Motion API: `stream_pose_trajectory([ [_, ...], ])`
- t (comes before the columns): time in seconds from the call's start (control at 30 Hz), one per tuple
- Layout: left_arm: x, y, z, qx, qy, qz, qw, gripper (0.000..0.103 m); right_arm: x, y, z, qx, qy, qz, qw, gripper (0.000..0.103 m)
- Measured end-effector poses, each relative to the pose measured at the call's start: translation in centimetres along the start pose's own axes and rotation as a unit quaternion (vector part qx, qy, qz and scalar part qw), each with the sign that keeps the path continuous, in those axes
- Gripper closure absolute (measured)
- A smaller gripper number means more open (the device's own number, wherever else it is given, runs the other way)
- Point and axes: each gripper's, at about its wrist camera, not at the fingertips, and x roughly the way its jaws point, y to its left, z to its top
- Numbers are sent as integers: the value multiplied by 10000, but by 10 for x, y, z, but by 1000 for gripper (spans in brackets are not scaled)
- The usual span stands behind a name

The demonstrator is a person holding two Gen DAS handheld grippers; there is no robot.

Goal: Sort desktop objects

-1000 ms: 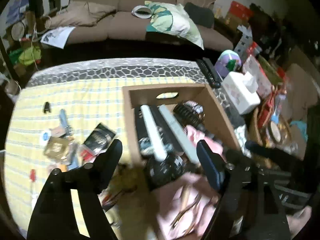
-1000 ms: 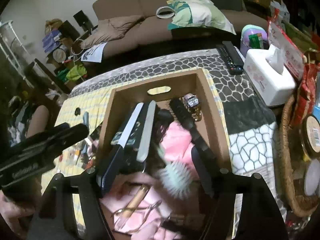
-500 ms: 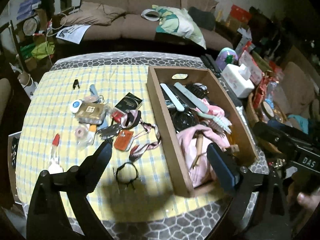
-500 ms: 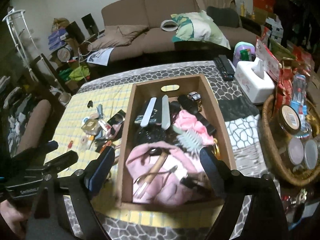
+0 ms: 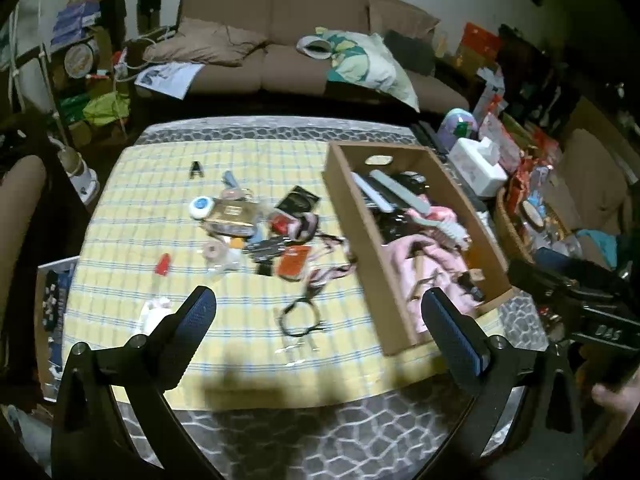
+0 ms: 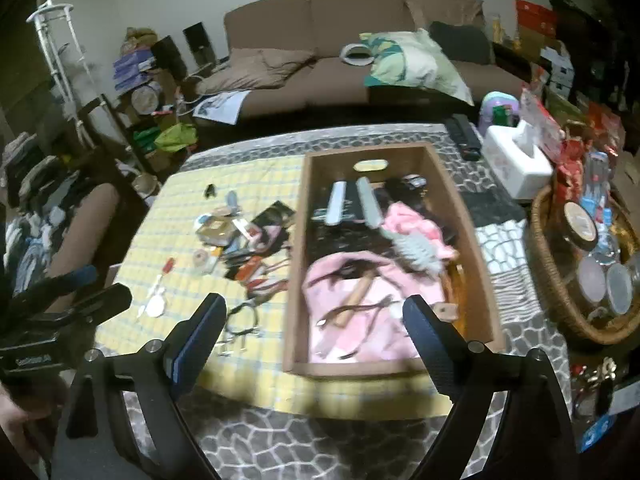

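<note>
Left wrist view. Brown wooden box, rectangular, oval handle slot in far wall, right of centre on yellow checked cloth. Contents: pink fabric at near end, pale bristled brush, two flat grey-and-black bars toward far end. Loose heap of small items left of box on cloth: round white-and-blue tin, red-capped piece, orange tag, black cord loop nearest. White tissue box right of box; woven basket at far right. Left gripper jaws opening wide, nothing between, above near table edge. Against a second ago: box then filled the frame under the fingers, now seen whole and farther off, whole table in view.

Right wrist view. Same wooden box at centre, contents as above: pink fabric with wooden-handled tool and pliers on it, brush, bars. Small items on cloth at left. Basket, coarse weave, holding lidded jars and packets, at right. Tissue box at far right. Right gripper jaws opening, empty, over near end of box. Earlier frame: fingers low inside box; now drawn back.
</note>
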Motion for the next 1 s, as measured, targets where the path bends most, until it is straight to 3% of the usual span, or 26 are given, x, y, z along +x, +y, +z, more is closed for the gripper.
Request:
stream_pose_trajectory([
  [0.37, 19, 92, -25, -309, 146, 385, 9987, 0, 40, 77, -7, -622, 194, 278, 9975, 11],
  [0.63, 57, 150, -39, -480, 326, 680, 9960, 0, 105, 105, -2, -518, 384, 574, 9963, 11],
  [0.8, 84, 181, -46, -944, 353, 632, 9929, 0, 151, 115, -1, -407, 554, 658, 9955, 13],
  [1.0, 107, 203, -50, -1269, 264, 639, 9895, 0, 207, 124, -9, -477, 698, 343, 9958, 31],
])
